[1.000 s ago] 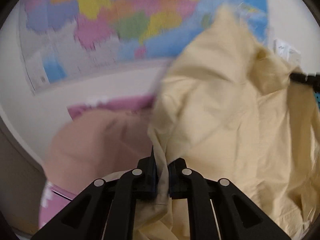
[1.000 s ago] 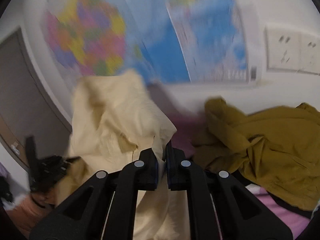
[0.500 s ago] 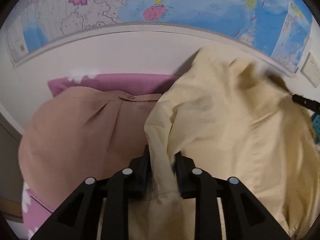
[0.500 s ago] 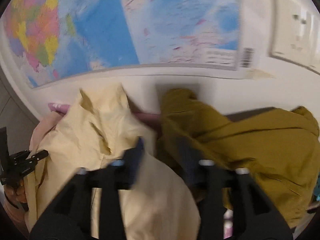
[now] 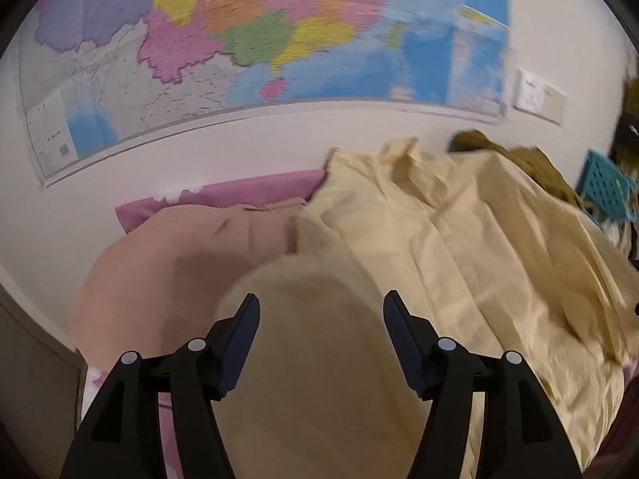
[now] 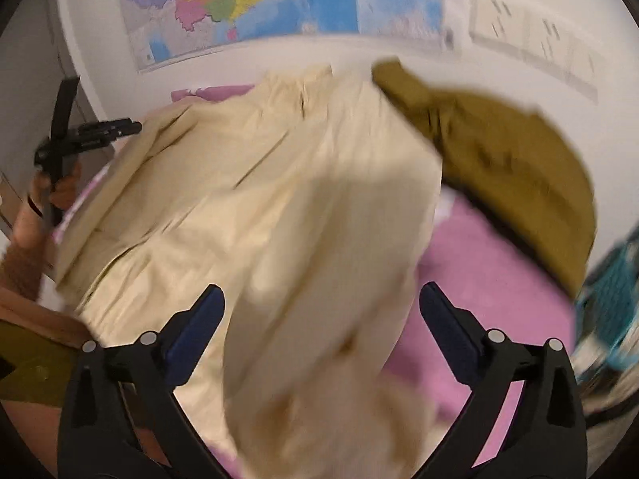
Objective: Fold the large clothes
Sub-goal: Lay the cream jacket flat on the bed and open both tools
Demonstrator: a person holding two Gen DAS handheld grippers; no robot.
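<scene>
**Shirt released onto the bed, ready for smoothing**

Left wrist view: the left gripper has just been opening; its jaws stand well apart, and cream cloth bulges between them without being pinched. The shirt spreads from 6 toward 1 o'clock, collar up near the wall, overlapping a tan garment at 9.

Right wrist view: the right gripper has likewise just been opening, jaws wide, with a blurred flap of shirt loose between them. An olive garment lies at 2 o'clock on the pink sheet.

Judgement: the lay-out step is ending. Next comes flattening the creased, rumpled cloth, then regripping a side for the first fold.
</scene>
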